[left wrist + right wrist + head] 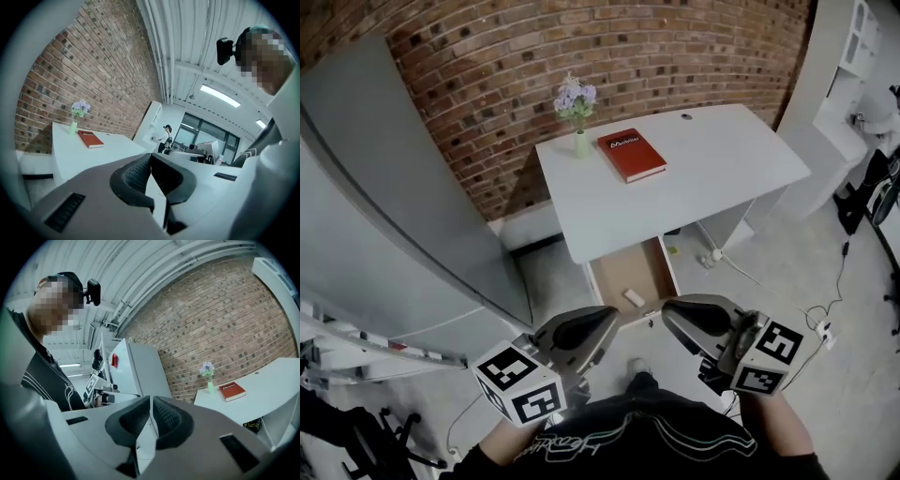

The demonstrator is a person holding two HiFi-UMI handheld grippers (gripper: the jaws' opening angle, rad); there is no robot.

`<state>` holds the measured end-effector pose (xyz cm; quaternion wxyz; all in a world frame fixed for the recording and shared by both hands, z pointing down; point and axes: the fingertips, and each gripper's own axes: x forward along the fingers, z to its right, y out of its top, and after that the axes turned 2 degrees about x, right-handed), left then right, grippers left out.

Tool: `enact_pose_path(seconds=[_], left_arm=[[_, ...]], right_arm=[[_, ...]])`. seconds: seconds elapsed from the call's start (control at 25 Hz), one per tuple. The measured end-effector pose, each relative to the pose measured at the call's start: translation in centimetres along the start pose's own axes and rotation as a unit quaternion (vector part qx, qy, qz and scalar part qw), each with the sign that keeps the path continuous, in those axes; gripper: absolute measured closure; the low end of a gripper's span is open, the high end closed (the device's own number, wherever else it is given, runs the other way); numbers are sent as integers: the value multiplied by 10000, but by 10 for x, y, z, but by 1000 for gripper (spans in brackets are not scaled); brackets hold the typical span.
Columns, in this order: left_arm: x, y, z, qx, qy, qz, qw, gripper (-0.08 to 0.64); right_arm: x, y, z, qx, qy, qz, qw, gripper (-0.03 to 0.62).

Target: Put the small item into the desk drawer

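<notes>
Lying on the brown bottom of the drawer (623, 272), the item (633, 297) looks already delivered. The drawer stands pulled out from under the desk (675, 202), not yet pushed in. The left gripper (598, 323) and right gripper (680, 319) have their jaws pressed together on nothing. They hang well back by the person's chest, likely because no grip is needed now.

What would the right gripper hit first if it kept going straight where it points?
Probably the grey panel beside the brick wall, straight past the right gripper's shut jaws; depth is unclear. The desk lies off to the side.
</notes>
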<state>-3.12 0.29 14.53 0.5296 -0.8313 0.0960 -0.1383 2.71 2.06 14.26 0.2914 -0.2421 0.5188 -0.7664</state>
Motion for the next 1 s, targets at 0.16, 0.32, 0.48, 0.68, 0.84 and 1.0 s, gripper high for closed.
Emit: enact_pose_path(seconds=[0.16, 0.32, 0.48, 0.68, 0.84, 1.0], left_arm=[[-5, 9, 14, 281, 29, 48, 9996, 538], [-9, 13, 25, 377, 50, 136, 9992, 538], [-9, 15, 31, 448, 62, 206, 9988, 538], [-9, 15, 34, 543, 140, 225, 9982, 538], [-8, 17, 33, 582, 288, 222, 9976, 538], [-12, 14, 28, 595, 391, 187, 9973, 538]], right_arm=[[-10, 10, -12, -143, -86, 122, 9998, 538], [-18, 9, -19, -153, -108, 156, 9997, 538], [-22, 7, -22, -110, -73, 179, 9998, 538], [-25, 6, -20, -115, -80, 184, 9997, 538], [-25, 6, -18, -70, -36, 194, 9998, 538], [-20, 4, -18, -55, 24, 170, 9998, 538]])
